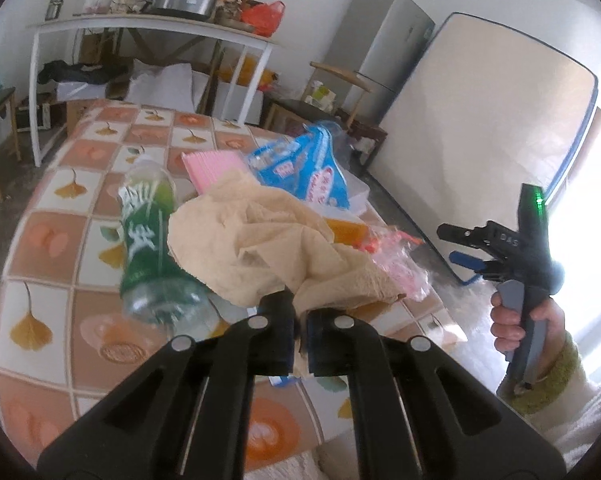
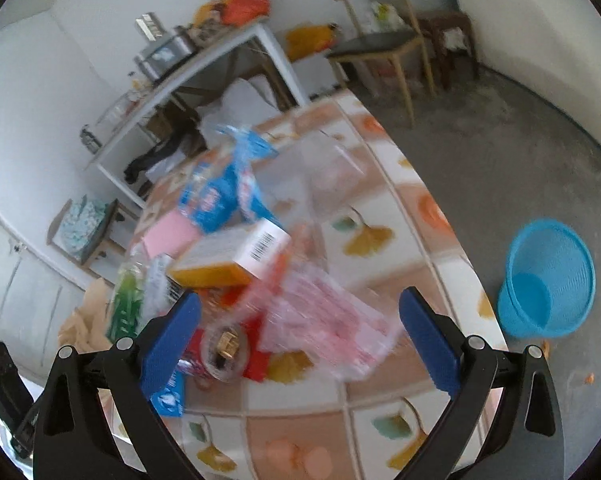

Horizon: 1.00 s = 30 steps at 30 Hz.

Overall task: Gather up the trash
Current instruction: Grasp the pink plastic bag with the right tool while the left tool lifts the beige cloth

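Left wrist view: table edge (image 1: 440, 312) dropping to bare floor at 3 o'clock, left gripper (image 1: 299, 320) clamped on crumpled beige tissue (image 1: 268, 240) rising to 12, right wrist view: right gripper (image 2: 300, 336) spread wide, pink wrapper (image 2: 328, 320) between its fingers, blue bin (image 2: 548, 280) on open floor at 3 o'clock.

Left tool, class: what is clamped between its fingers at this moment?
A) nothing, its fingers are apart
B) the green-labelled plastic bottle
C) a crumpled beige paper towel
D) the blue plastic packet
C: in the left wrist view the left tool has its fingers pinched shut on a corner of the crumpled beige paper towel, while the green-labelled plastic bottle lies untouched on the tablecloth beside it.
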Tool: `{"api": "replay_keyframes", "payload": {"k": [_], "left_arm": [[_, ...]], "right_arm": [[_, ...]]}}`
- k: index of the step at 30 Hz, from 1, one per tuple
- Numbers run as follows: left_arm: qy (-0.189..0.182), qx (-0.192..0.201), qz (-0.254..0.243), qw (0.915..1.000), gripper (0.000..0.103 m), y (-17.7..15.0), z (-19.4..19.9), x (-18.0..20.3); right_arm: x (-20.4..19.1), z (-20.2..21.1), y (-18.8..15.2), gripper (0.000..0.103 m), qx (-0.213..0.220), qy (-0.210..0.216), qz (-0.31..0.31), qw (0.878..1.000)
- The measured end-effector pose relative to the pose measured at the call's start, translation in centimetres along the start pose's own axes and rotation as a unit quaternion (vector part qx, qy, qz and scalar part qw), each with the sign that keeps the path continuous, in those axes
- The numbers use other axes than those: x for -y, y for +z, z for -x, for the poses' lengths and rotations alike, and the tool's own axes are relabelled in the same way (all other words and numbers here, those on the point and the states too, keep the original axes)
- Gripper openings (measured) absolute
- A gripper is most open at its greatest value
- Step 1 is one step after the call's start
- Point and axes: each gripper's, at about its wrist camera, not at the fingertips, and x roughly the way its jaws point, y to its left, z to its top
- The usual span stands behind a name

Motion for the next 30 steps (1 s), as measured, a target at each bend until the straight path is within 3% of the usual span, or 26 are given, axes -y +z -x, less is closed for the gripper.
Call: {"api": "replay_keyframes", "payload": {"k": [6,11,14,19,22,30], "left_arm": [[-0.020,-0.014,-0.015,0.9996,0.003,-1.2,-0.4,0.6],[-0.021,-0.023,-0.029,0.9991,0.003,-1.9,-0.3,1.5],[-0.018,-0.021,-0.037,0.9989,0.003,-2.2,-0.1,2.1],[-0.012,-0.024,-0.051,0.9984,0.003,-2.6,0.1,3.3],[-0.009,-0.029,-0.064,0.9975,0.003,-2.7,0.2,4.3],[-0.026,-0.047,-0.102,0.9933,0.003,-2.4,-1.6,8.3]], "right_arm": [[5.7,-1.8,-2.6,0.083,-0.056,0.011,-0.105,0.993],[6.5,-3.7,-2.8,0.073,-0.062,0.035,-0.134,0.988],[5.9,-4.7,-2.3,0.057,-0.069,0.034,-0.125,0.989],[4.9,-5.5,-2.5,0.022,-0.084,0.020,-0.103,0.991],[5.2,-5.1,-2.9,0.015,-0.077,0.022,-0.100,0.992],[8.7,-0.9,-3.7,0.011,-0.037,-0.007,-0.103,0.994]]}}
